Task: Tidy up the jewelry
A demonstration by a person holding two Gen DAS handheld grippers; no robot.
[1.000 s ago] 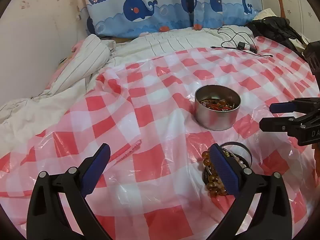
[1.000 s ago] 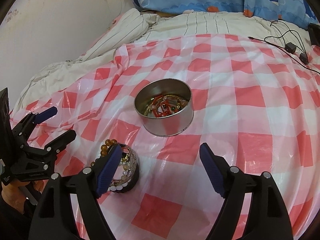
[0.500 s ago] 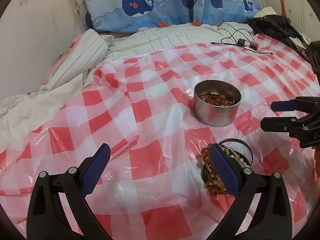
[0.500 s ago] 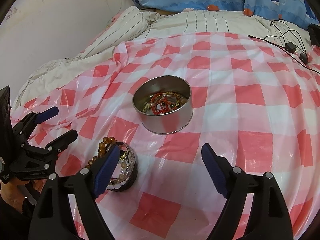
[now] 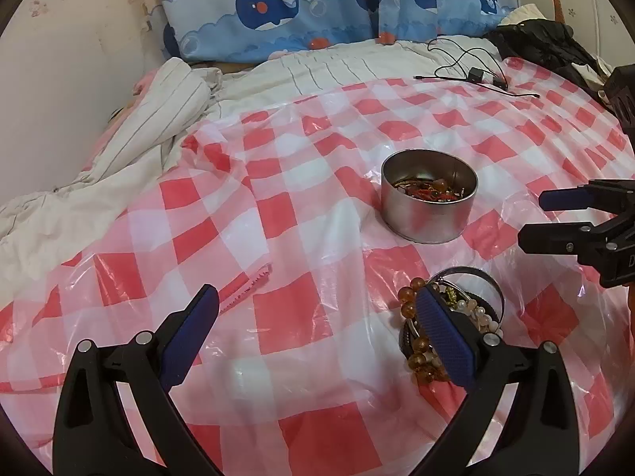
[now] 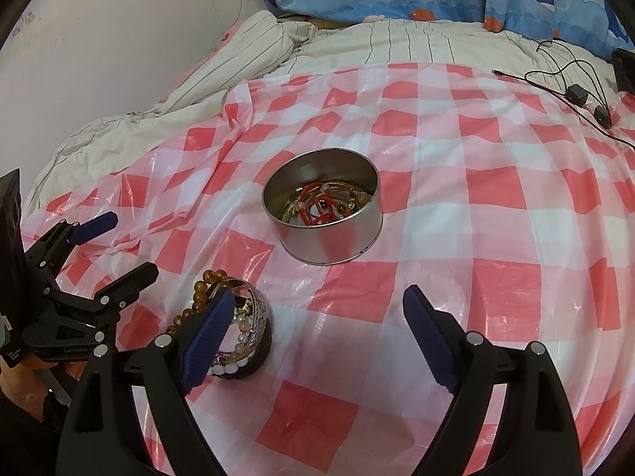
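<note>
A round metal tin point(image 6: 322, 207) stands on the red-and-white checked sheet point(image 6: 496, 198) covering the bed, holding red cord bracelets and a gold bangle. Nearer the cameras, a pile of bracelets point(image 6: 234, 317) with amber beads, pearls and a silver bangle lies on the sheet, apart from the tin. The left gripper point(image 5: 317, 333) hovers over the sheet with jaws spread wide and empty; its right finger overlaps the pile in view. The right gripper point(image 6: 317, 337) is also spread wide, empty, with jaws opening slightly. A black cable point(image 6: 571, 91) lies at the far edge.
</note>
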